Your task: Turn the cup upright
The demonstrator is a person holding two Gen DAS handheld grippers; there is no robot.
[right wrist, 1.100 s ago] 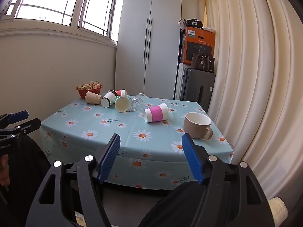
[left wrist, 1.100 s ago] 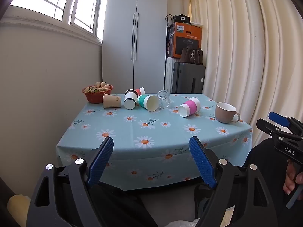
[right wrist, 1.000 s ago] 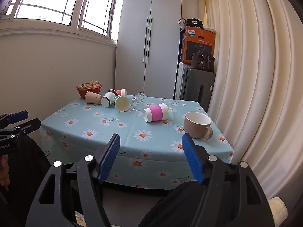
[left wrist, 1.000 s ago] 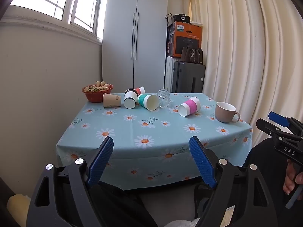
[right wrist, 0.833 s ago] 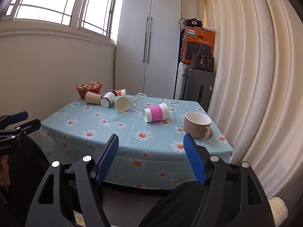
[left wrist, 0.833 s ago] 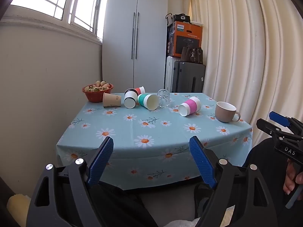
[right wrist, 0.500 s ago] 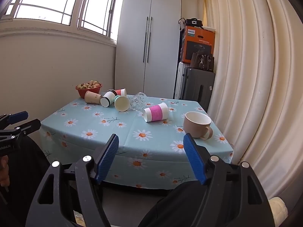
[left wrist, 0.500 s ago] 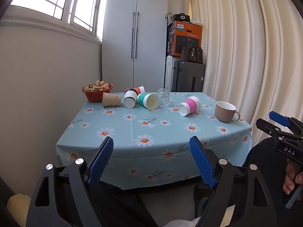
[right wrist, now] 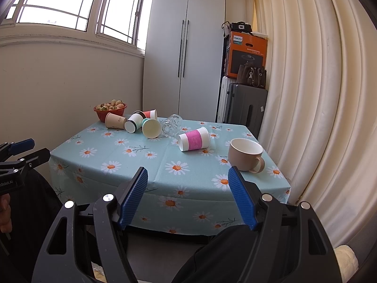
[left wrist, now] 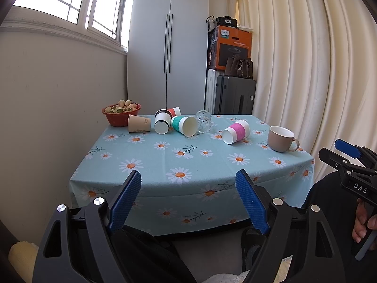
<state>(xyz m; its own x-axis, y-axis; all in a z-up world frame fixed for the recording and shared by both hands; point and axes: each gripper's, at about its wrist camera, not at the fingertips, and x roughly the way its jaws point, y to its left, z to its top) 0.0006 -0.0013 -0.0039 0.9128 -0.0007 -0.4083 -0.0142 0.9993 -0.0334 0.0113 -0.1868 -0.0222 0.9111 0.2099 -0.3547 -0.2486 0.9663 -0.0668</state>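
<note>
- Left wrist view: the left hand-held gripper [left wrist: 188,186] hangs short of the counter [left wrist: 188,162], blue ribbed pads spread wide with nothing between them. I judge the task not yet begun. Several cups lie tipped at the far side: a tan paper cup [left wrist: 139,123], a black-banded cup [left wrist: 162,124], a teal-sleeved cup [left wrist: 184,125], a faceted clear glass [left wrist: 203,121], and nearer, a pink-sleeved cup [left wrist: 236,131]. A beige ceramic mug [left wrist: 281,139] already stands upright.
- Right wrist view: the right hand-held gripper [right wrist: 187,188] is likewise spread and empty, well apart from the pink-sleeved cup [right wrist: 194,139], which lies on its side, mouth toward the camera. The next move likely calls for reaching forward and pinching its smooth, tapered wall gently; thin paper may crush.
</note>
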